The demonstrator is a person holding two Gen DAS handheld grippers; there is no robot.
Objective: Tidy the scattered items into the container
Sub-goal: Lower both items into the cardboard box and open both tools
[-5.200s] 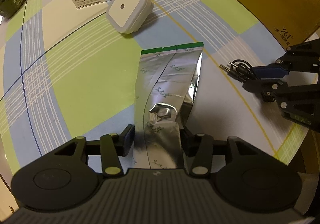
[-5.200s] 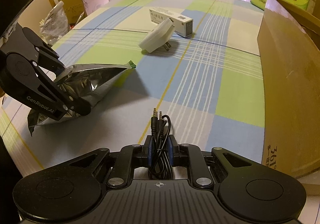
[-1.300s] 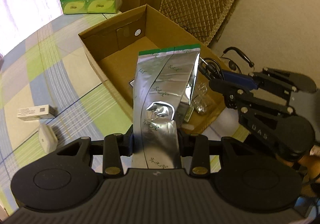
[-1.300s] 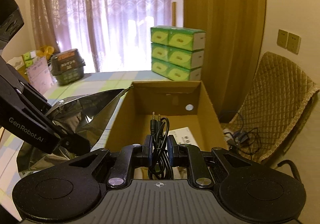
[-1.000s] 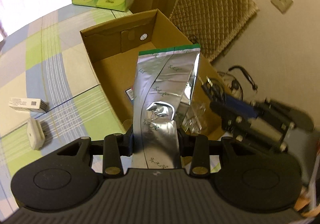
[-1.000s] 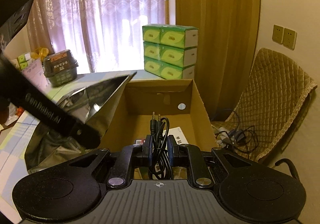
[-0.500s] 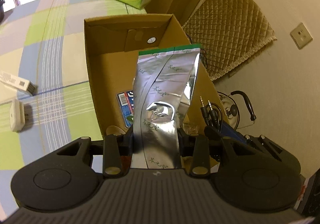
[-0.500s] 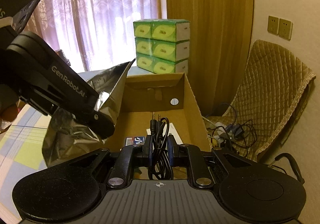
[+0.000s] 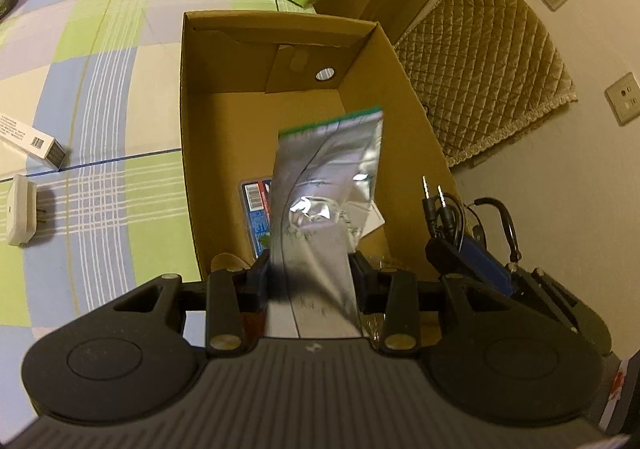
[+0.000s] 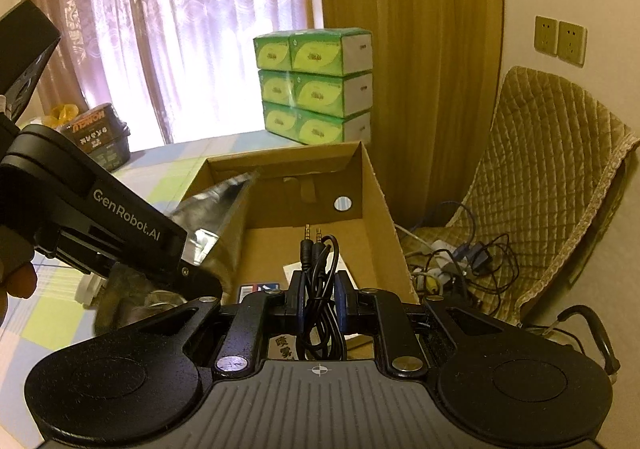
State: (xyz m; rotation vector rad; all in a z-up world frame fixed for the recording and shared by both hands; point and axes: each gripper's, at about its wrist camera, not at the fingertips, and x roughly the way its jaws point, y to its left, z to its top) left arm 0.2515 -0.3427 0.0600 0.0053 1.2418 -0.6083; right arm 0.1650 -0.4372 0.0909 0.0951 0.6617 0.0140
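Half a second on, the left gripper [image 9: 310,277] has spread its jaws and the silver foil pouch [image 9: 326,185], blurred, is slipping down into the cardboard box [image 9: 190,121]; a white plug-in night light [image 9: 19,209] and a carton [image 9: 30,139] lie on the checked tablecloth [image 9: 120,185] outside it.

From the right wrist, "GenRobot.AI" reads on the left gripper's arm. Tilted over the box's near edge, the right gripper [image 10: 319,297] stays clenched on a coiled black audio cable [image 10: 320,281].
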